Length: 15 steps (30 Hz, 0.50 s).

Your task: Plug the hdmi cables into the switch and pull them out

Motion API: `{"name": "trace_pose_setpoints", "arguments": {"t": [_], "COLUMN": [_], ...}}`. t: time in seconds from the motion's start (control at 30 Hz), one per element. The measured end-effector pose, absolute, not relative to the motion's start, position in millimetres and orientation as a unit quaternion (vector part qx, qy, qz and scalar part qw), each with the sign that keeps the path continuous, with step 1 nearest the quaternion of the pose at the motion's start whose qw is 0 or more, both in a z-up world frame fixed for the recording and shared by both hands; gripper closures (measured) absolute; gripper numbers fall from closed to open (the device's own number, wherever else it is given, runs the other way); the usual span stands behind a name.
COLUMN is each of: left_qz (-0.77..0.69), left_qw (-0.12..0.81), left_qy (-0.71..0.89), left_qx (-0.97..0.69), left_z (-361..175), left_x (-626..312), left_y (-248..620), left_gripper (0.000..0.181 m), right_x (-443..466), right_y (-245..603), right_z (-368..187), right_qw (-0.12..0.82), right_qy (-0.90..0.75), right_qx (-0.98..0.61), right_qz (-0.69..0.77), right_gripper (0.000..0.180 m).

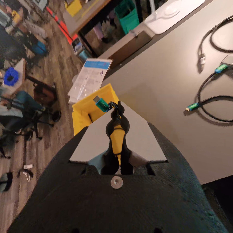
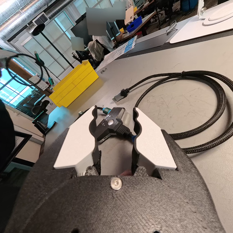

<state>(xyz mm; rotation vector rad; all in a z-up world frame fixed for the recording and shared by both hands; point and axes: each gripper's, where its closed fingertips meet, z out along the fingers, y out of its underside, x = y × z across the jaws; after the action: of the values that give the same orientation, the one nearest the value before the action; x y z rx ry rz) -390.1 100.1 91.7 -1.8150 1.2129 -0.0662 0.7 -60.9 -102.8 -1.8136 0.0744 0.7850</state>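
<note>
Left gripper (image 1: 117,111) lifts a cable over the yellow bin (image 1: 87,111); right gripper (image 2: 114,113) straddles the switch (image 2: 111,124).

Left fingers pinch a green-plugged cable (image 1: 101,105) — held in the air. Right fingers stand wide around the black switch on the bench (image 2: 163,63), one green plug (image 2: 106,110) in its far end — a black braided cable (image 2: 189,100) lies loose beside it.

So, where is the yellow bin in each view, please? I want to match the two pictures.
Left wrist view: the yellow bin sits at centre, just beyond the closed jaws, at the table's edge.
Right wrist view: the yellow bin is at left of centre, far beyond the open jaws.
Shared landmark: the printed sheet lying behind the bin.
</note>
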Motion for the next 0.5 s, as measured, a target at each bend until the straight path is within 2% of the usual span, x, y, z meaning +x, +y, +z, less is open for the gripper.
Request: {"name": "trace_pose_setpoints", "arguments": {"t": [0.13, 0.23, 0.37, 0.5], "left_qz": [-0.062, -0.133, -0.190, -0.164], "left_qw": [0.500, 0.492, 0.439, 0.397], "left_qy": [0.534, 0.578, 0.627, 0.633], "left_qx": [-0.679, -0.637, -0.614, -0.643], "left_z": [120.7, 119.0, 72.4, 3.3], "left_x": [-337.2, -287.5, -230.0, -207.0], "left_y": [66.1, 32.8, 3.6, 29.5], "left_gripper": [0.180, 0.181, 0.181, 0.179], "right_x": [-0.8, -3.6, -5.4, -6.7], "right_y": [-61.4, -62.0, -62.6, -63.2], "right_z": [-102.2, -101.9, -101.1, -100.9], "right_qw": [0.551, 0.551, 0.552, 0.551], "right_qy": [0.026, 0.017, 0.010, 0.006], "right_qx": [-0.766, -0.767, -0.767, -0.767], "right_qz": [0.332, 0.330, 0.327, 0.329], "right_gripper": [0.121, 0.121, 0.121, 0.121]}}
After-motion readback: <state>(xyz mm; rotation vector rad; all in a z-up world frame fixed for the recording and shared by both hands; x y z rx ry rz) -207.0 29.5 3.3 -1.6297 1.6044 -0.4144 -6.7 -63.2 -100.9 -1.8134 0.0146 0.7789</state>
